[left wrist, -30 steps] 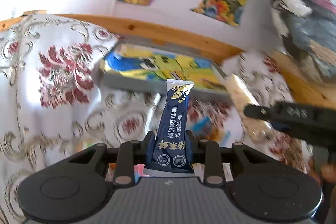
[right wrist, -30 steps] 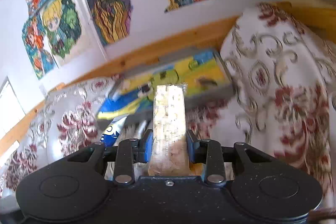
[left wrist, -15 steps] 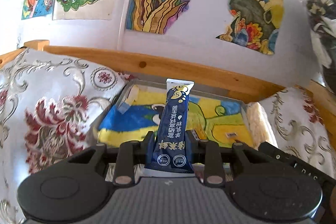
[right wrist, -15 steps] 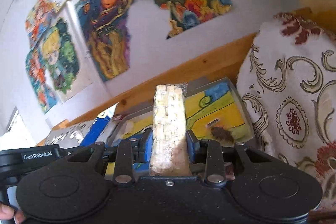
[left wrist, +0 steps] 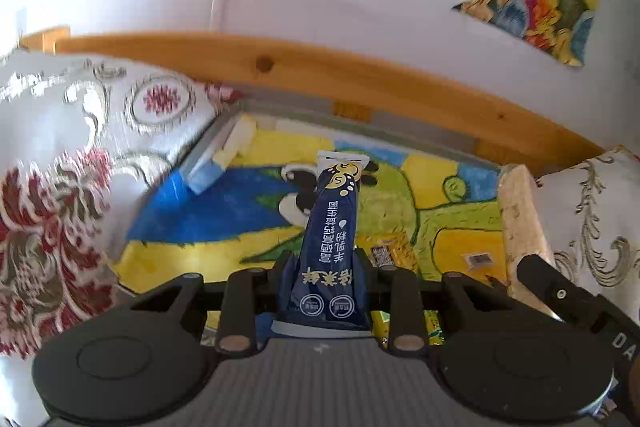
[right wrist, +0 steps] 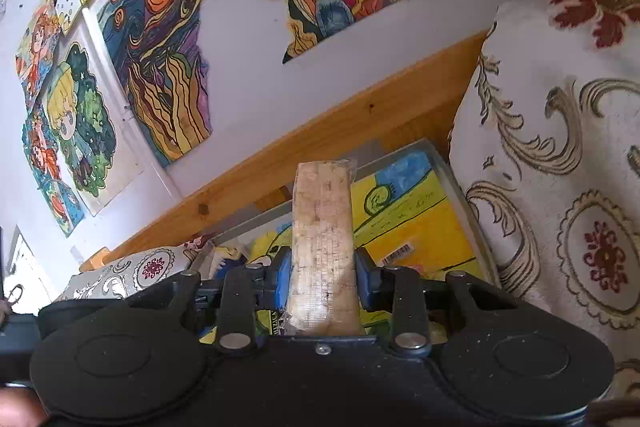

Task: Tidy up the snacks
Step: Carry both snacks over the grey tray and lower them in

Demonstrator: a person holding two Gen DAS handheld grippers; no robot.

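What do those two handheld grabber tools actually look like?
Both are matte black plastic. Each has two round discs at the front and silver rivets on its linkage bars. The left gripper has a ribbed grey panel. The right gripper has blue finger pads and white lettering.

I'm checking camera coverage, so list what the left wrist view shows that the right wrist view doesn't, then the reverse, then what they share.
Only the left wrist view: the left gripper shut on a dark navy snack sachet, and small yellow packets already in the box.

Only the right wrist view: a cartoon drawing of a blond child on the wall.

Both: the pale clear-wrapped rice-cracker bar held by the right gripper, the grey box with a painted yellow-and-blue floor, the wooden rail and floral cushions.
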